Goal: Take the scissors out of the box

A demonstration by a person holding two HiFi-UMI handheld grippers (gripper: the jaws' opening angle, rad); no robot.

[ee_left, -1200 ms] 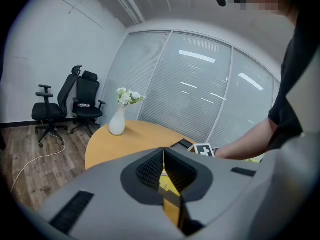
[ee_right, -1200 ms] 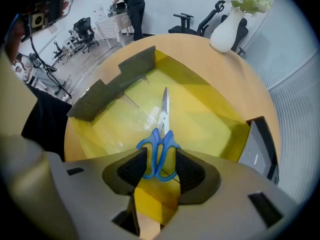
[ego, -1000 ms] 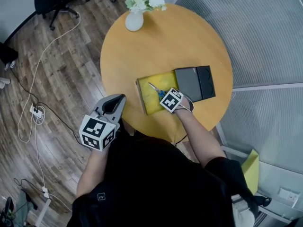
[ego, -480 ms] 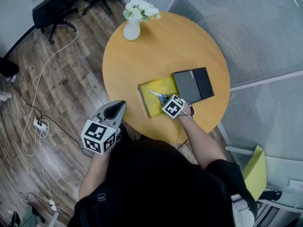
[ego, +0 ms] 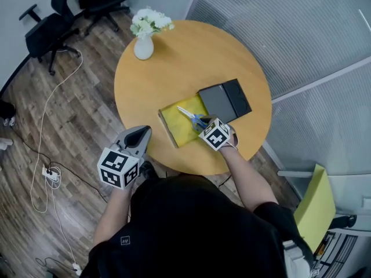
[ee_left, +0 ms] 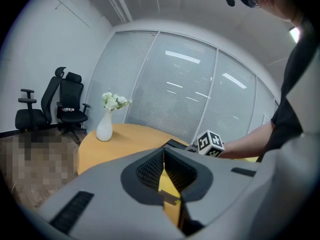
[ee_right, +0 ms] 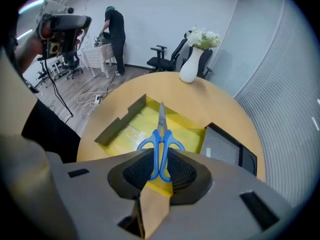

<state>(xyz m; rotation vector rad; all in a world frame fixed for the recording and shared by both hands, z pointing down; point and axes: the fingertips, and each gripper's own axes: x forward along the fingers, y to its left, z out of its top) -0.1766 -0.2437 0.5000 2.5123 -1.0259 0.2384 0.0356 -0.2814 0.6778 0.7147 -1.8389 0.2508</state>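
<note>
Round table (ego: 174, 51): right hand-held gripper (ee_right: 160, 170) just clamped scissors (ee_right: 161, 136) over box (ego: 173, 127); left hand-held gripper (ee_left: 163, 164) closed, empty.

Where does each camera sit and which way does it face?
Head view: on the person's head, facing steeply down at the table; torso, left gripper and right gripper show.
Left gripper view: on that gripper, facing across the table toward the vase; its shut jaws show.
Right gripper view: on that gripper, tilted down at the box; its jaws, just closed, hold the scissors.
Shared: both gripper views show the vase.
</note>
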